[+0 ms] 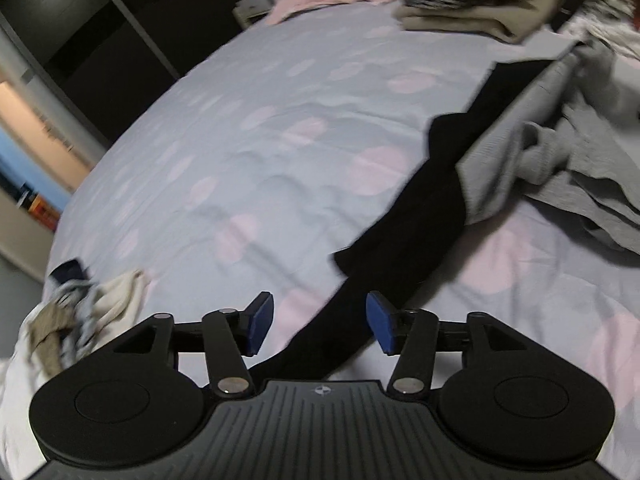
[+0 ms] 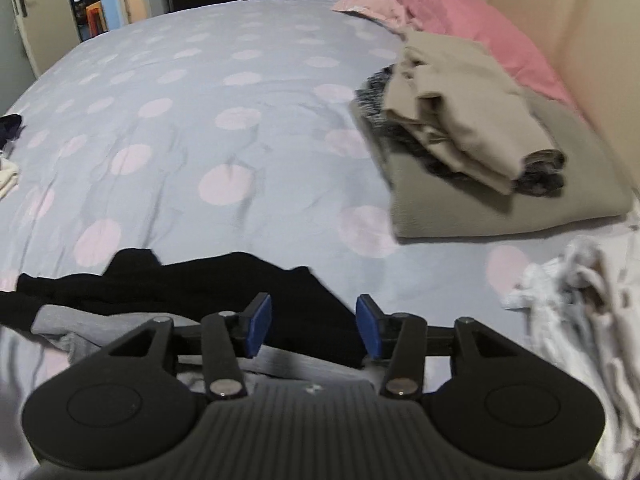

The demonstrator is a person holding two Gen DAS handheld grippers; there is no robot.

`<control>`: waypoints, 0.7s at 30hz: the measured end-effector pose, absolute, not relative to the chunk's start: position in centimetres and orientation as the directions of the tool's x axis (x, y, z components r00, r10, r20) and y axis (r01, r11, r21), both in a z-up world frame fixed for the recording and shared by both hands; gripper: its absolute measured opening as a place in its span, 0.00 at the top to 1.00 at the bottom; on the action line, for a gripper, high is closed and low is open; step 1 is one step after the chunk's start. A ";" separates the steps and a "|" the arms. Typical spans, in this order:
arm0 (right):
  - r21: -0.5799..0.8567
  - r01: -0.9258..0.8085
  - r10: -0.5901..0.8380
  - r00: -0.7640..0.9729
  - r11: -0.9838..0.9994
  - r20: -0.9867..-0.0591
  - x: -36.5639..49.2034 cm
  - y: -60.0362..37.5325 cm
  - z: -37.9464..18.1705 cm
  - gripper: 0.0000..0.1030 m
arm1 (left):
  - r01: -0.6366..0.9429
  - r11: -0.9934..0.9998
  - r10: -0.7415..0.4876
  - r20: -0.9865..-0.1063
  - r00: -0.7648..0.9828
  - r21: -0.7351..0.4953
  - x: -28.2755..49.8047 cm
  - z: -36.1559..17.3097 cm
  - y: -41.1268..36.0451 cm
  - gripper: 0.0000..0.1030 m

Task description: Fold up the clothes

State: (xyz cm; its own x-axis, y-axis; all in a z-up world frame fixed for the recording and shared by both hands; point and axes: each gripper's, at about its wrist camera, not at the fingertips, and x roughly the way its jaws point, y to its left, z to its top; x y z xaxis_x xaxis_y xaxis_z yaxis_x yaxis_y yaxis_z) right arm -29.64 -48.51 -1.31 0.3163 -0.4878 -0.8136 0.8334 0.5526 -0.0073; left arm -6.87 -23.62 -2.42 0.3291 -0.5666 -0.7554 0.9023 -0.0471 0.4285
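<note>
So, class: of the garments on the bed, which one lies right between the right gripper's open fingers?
The black garment: it runs under the right gripper. The folded beige pile and crumpled white clothes lie farther off.

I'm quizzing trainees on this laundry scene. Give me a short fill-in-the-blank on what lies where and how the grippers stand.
1. Both the left gripper and the right gripper have their jaws ____.
2. The bedspread is light blue with ____ dots.
3. The folded pile sits in front of a ____ pillow.
4. The garment lying beneath both grippers is ____ in colour.

Missing words: open; pink; pink; black
</note>
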 end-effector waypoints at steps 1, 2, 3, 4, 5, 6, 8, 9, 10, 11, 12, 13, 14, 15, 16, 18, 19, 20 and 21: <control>-0.001 0.827 -0.480 0.326 0.563 -0.814 -29.2 -48.6 -1.5 0.51 | 0.899 -0.066 -0.562 -0.761 0.325 0.433 -7.2 -2.9 -23.9 0.51; 0.001 0.819 -0.476 0.334 0.574 -0.814 -28.9 -48.5 -1.7 0.51 | 0.894 -0.084 -0.555 -0.765 0.326 0.441 -7.6 -3.5 -24.3 0.51; 0.002 0.807 -0.469 0.346 0.591 -0.813 -28.5 -48.4 -2.0 0.51 | 0.887 -0.097 -0.548 -0.768 0.331 0.452 -7.8 -4.1 -24.5 0.51; 0.004 0.794 -0.462 0.357 0.607 -0.812 -28.1 -48.3 -2.3 0.51 | 0.881 -0.108 -0.543 -0.770 0.336 0.461 -8.0 -4.7 -24.8 0.51; 0.009 0.781 -0.449 0.370 0.625 -0.813 -27.7 -48.3 -2.6 0.51 | 0.878 -0.113 -0.540 -0.770 0.339 0.466 -8.1 -5.1 -25.0 0.51; 0.017 0.768 -0.435 0.380 0.640 -0.816 -27.2 -48.2 -2.8 0.51 | 0.877 -0.118 -0.535 -0.774 0.340 0.466 -8.2 -5.4 -25.2 0.52; 0.034 0.743 -0.404 0.401 0.668 -0.822 -26.1 -48.1 -3.3 0.51 | 0.885 -0.127 -0.521 -0.790 0.325 0.447 -8.1 -5.8 -25.5 0.56; 0.042 0.728 -0.385 0.410 0.684 -0.827 -25.5 -48.0 -3.5 0.51 | 0.886 -0.125 -0.520 -0.790 0.325 0.447 -8.0 -5.9 -25.6 0.56; 0.045 0.714 -0.371 0.416 0.699 -0.830 -24.9 -47.9 -3.7 0.51 | 0.882 -0.123 -0.524 -0.785 0.331 0.454 -8.0 -5.9 -25.6 0.56; 0.047 0.699 -0.358 0.422 0.714 -0.833 -24.4 -47.7 -3.9 0.51 | 0.879 -0.121 -0.528 -0.780 0.337 0.461 -7.9 -5.9 -25.7 0.56; 0.047 0.685 -0.349 0.428 0.727 -0.833 -23.7 -47.6 -4.0 0.51 | 0.877 -0.122 -0.532 -0.777 0.338 0.465 -8.0 -6.0 -25.8 0.56; 0.047 0.670 -0.339 0.433 0.741 -0.835 -23.1 -47.5 -4.1 0.51 | 0.875 -0.124 -0.532 -0.776 0.340 0.468 -8.0 -6.2 -25.9 0.56; 0.046 0.654 -0.328 0.437 0.755 -0.837 -22.5 -47.3 -4.2 0.51 | 0.873 -0.125 -0.530 -0.776 0.343 0.471 -8.0 -6.3 -26.0 0.56; 0.042 0.636 -0.317 0.439 0.770 -0.841 -21.8 -47.2 -4.4 0.49 | 0.870 -0.126 -0.528 -0.775 0.348 0.477 -8.0 -6.5 -26.0 0.56; 0.037 0.619 -0.305 0.437 0.785 -0.846 -21.2 -47.0 -4.7 0.44 | 0.867 -0.127 -0.525 -0.774 0.354 0.482 -8.0 -6.6 -26.1 0.56; 0.011 0.584 -0.286 0.414 0.812 -0.864 -20.0 -46.7 -5.6 0.42 | 0.861 -0.133 -0.521 -0.774 0.360 0.490 -8.1 -7.0 -26.2 0.57; -0.007 0.569 -0.284 0.398 0.822 -0.873 -19.5 -46.6 -6.1 0.43 | 0.859 -0.137 -0.521 -0.774 0.361 0.493 -8.2 -7.2 -26.3 0.60; -0.036 0.566 -0.300 0.380 0.823 -0.875 -19.2 -46.5 -6.6 0.46 | 0.860 -0.136 -0.522 -0.773 0.360 0.493 -8.3 -7.2 -26.3 0.66; -0.062 0.569 -0.319 0.363 0.820 -0.875 -19.0 -46.5 -7.0 0.52 | 0.863 -0.127 -0.522 -0.773 0.361 0.489 -8.2 -7.1 -26.4 0.73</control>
State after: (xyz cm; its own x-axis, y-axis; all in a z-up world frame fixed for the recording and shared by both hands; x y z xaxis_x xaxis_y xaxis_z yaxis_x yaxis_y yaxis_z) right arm -19.02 -46.48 -7.02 0.3635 -0.3186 -0.8754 0.5695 0.8197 -0.0619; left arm -8.23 -26.38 -7.13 0.3608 -0.5224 -0.7726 0.8630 -0.1270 0.4889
